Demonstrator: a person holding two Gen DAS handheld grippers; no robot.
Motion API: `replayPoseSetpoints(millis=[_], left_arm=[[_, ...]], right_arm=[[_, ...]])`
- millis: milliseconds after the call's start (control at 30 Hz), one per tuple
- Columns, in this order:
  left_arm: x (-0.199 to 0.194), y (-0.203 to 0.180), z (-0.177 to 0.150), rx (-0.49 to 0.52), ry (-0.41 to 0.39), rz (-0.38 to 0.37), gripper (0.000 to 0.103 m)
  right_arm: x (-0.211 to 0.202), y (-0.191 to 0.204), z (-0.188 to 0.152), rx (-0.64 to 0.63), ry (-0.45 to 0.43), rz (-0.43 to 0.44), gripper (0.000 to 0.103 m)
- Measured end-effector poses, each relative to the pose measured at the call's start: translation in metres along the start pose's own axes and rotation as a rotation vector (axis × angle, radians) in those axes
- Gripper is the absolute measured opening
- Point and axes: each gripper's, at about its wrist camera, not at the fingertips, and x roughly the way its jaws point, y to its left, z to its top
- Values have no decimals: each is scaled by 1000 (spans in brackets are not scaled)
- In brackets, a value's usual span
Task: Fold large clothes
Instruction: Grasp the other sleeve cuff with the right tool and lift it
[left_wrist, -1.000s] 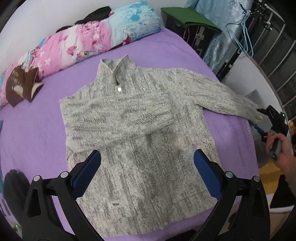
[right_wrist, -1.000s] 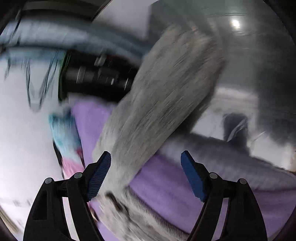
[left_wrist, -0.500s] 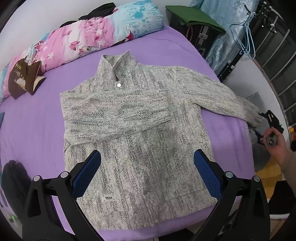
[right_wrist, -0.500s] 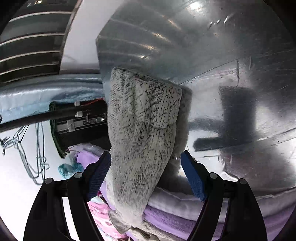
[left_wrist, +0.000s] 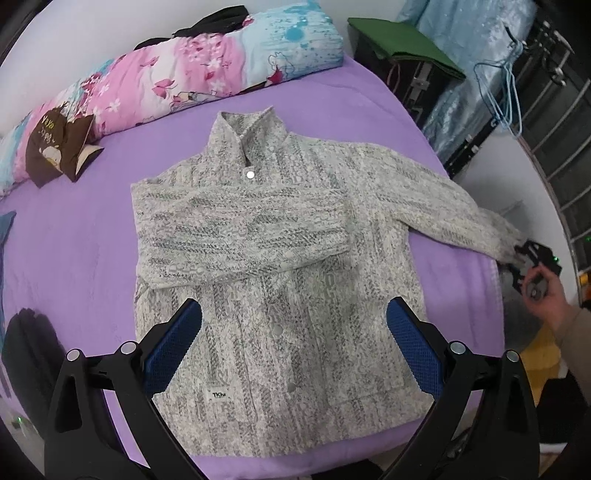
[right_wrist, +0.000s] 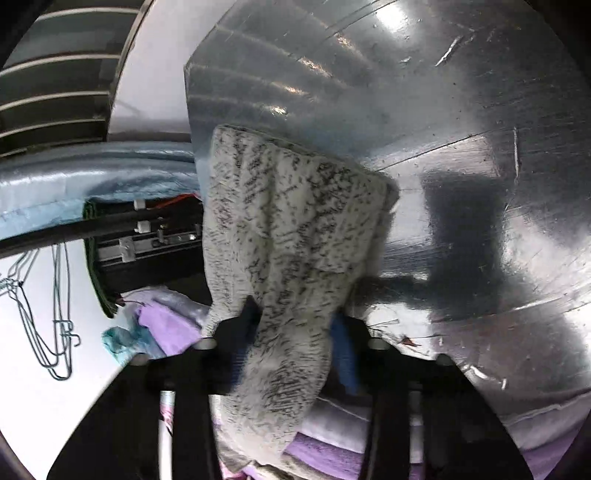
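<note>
Jacket (left_wrist: 280, 295): nubby grey-white knit, flat on the purple bed (left_wrist: 74, 258), ahead of the left gripper (left_wrist: 293, 347), one sleeve folded across its chest.
Left gripper: jaws wide, holding nothing.
Right gripper (right_wrist: 291, 347): jaws pinched on the fuzzy sleeve cuff (right_wrist: 291, 229).

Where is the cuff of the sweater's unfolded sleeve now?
In the left wrist view the cuff is at the far right, off the edge of the purple bed, and the right claw is shut on it.
</note>
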Motion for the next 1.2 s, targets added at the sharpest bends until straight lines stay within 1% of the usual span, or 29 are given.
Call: replayPoseSetpoints(millis=[100, 167, 233, 367, 433, 467, 533, 567, 667, 733, 767, 833, 900, 967, 1033, 1167, 1200], left_arm=[[-4, 0, 5, 7, -3, -4, 97], [-10, 0, 10, -5, 2, -13, 97], [-20, 1, 19, -24, -7, -36, 97], [-39, 1, 41, -65, -26, -85, 97], [-46, 1, 52, -85, -34, -106, 97], [-52, 1, 60, -102, -41, -119, 97], [-62, 2, 72, -135, -49, -147, 97], [-67, 3, 80, -156, -47, -175, 97], [-81, 3, 100, -204, -38, -243, 97], [-89, 3, 112, -231, -24, -280, 97], [-94, 3, 119, -245, -14, -300, 97], [-101, -1, 129, -240, 0, -348, 97], [-112, -4, 141, -237, 5, -370, 97], [-118, -2, 150, -268, 26, -419, 97], [-120, 1, 162, -314, 51, -479, 97], [-124, 9, 182, -350, 75, -474, 97], [-124, 11, 187, -359, 89, -483, 97]], right_arm=[[-12, 7, -7, -63, -21, -1, 16], [-22, 21, -13, -137, -40, -22, 14], [-38, 46, -25, -252, -70, -27, 13], [-63, 91, -51, -428, -99, -16, 13], [-78, 116, -73, -531, -121, -15, 13], [-82, 122, -80, -562, -127, -19, 12], [-96, 145, -109, -679, -147, -27, 12], [-101, 152, -120, -721, -153, -29, 12], [-116, 178, -171, -877, -151, -8, 12], [-123, 189, -202, -948, -130, 14, 12], [-124, 192, -211, -968, -119, 22, 12], [-129, 197, -240, -1021, -85, 46, 12], [-134, 203, -270, -1087, -70, 71, 12], [-139, 208, -300, -1167, -59, 79, 12], [-143, 211, -321, -1230, -56, 86, 12], [-147, 220, -364, -1379, -69, 76, 12], [-149, 223, -374, -1421, -77, 75, 12]])
